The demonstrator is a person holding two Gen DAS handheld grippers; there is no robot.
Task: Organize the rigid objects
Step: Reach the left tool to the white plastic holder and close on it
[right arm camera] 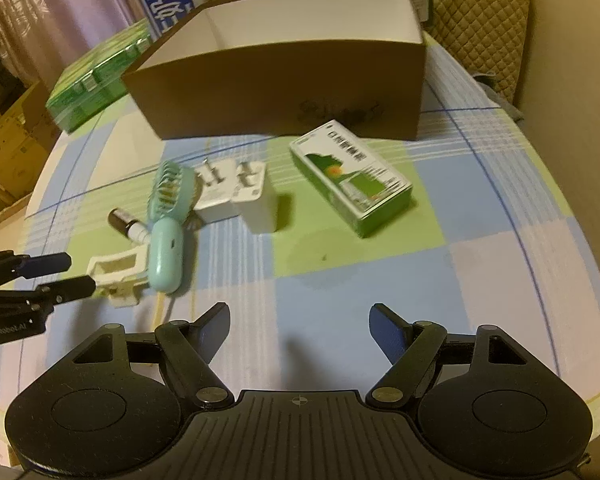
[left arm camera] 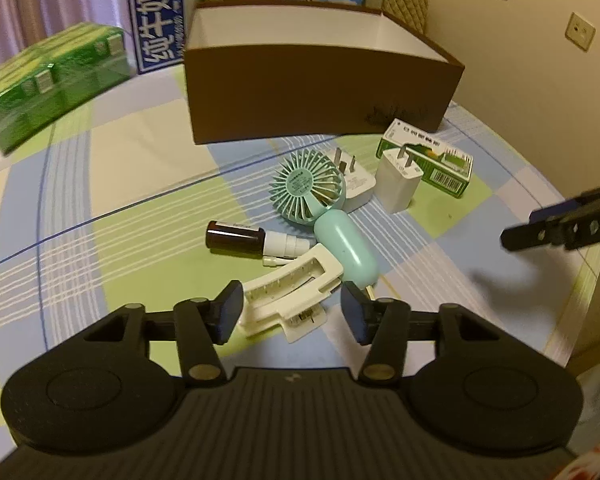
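The left gripper [left arm camera: 292,312] is tilting down, jaws parted around a white hair claw clip [left arm camera: 290,294] without pressing it. The right gripper [right arm camera: 300,330] is hanging open over the checked tablecloth [right arm camera: 480,208], near a brown box [right arm camera: 284,92].

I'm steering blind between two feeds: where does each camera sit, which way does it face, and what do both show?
Left wrist: rides the left gripper, tilted down at the table; open fingers flank the white hair clip, brown box beyond; right gripper's tip at right.
Right wrist: rides the right gripper, tilted down over bare tablecloth, jaws open; left gripper enters at left.
Shared: box, mint fan, two white chargers, green carton, brown bottle.
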